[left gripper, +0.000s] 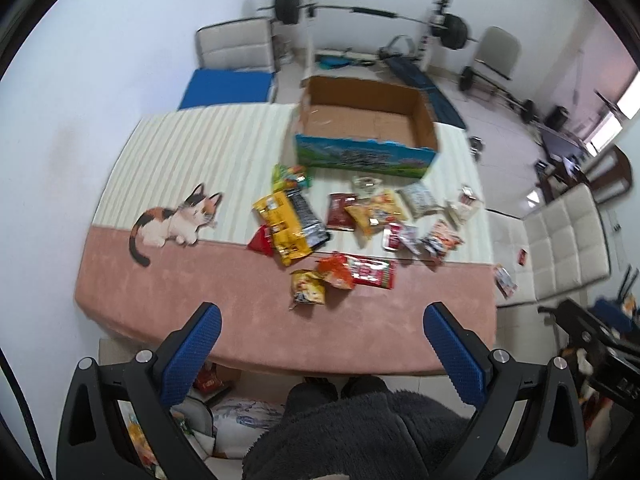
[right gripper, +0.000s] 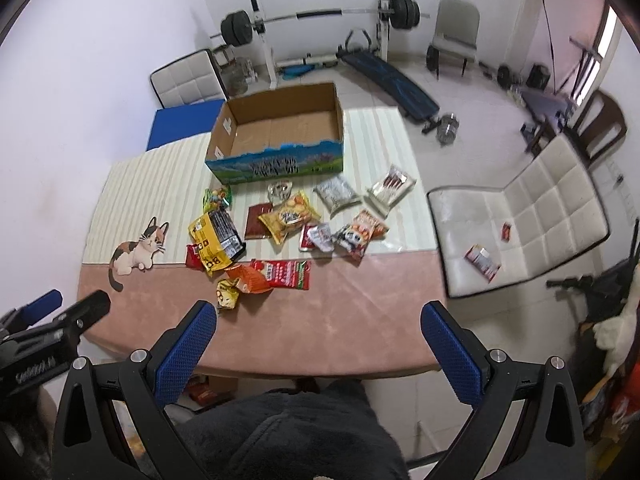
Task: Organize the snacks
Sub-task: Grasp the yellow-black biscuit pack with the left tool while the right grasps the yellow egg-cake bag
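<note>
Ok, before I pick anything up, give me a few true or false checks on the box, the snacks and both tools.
1. The cardboard box is empty. True.
2. The left tool is shut on a snack packet. False: its jaws stand wide apart with nothing between them.
3. The right tool is open and holds nothing. True.
4. The snack packets are already in the box. False: they lie scattered on the table in front of it.
5. Two packets lie on the white chair beside the table. True.
6. The box stands on the floor. False: it stands on the far end of the table.
</note>
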Demonstrator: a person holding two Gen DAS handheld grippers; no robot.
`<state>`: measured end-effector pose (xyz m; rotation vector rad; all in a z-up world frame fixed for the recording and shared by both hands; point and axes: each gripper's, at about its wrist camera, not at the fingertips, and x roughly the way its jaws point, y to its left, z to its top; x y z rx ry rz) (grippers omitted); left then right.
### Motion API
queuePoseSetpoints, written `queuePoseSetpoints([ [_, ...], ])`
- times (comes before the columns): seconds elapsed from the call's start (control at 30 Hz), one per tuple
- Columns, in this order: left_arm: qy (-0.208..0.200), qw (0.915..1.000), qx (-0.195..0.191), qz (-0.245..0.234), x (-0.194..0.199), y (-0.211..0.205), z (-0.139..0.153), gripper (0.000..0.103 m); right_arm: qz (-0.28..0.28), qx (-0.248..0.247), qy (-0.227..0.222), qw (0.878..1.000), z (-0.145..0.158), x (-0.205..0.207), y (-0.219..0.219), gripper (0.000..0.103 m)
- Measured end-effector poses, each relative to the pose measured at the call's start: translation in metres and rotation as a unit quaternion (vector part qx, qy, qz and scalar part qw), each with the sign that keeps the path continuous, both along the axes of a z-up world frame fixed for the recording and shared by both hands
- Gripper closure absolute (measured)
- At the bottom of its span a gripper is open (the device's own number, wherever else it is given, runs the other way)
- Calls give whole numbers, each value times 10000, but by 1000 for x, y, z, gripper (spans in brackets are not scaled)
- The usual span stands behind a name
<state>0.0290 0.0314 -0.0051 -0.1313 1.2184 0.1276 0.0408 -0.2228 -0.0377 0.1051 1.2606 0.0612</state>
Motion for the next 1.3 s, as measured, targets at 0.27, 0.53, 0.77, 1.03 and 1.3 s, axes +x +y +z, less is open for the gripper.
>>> queuePoseSetpoints([
  [0.27, 556, 9957, -227, 710, 50, 64, -81, 0, -298, 321, 855, 9954, -107, 57, 9, 0],
  [0.53, 1162, 9865, -597, 986, 110, 110, -171, 0, -741, 378, 1340, 9875, -200, 122, 25, 0],
  [0.77, 1781, 9717, -1078, 1113, 159, 129, -239, 0, -1134, 566, 1719, 9769, -264, 178, 36, 0],
  [1.03, 2288, 9487, -1531, 1555, 207, 136, -306, 0, -1448, 1008, 2350, 9558, -328, 237, 46, 0],
  [1.3, 2681, 9331, -1587, 1798, 226, 126, -353, 1, -1644, 1238, 2931, 9337, -378, 271, 58, 0],
])
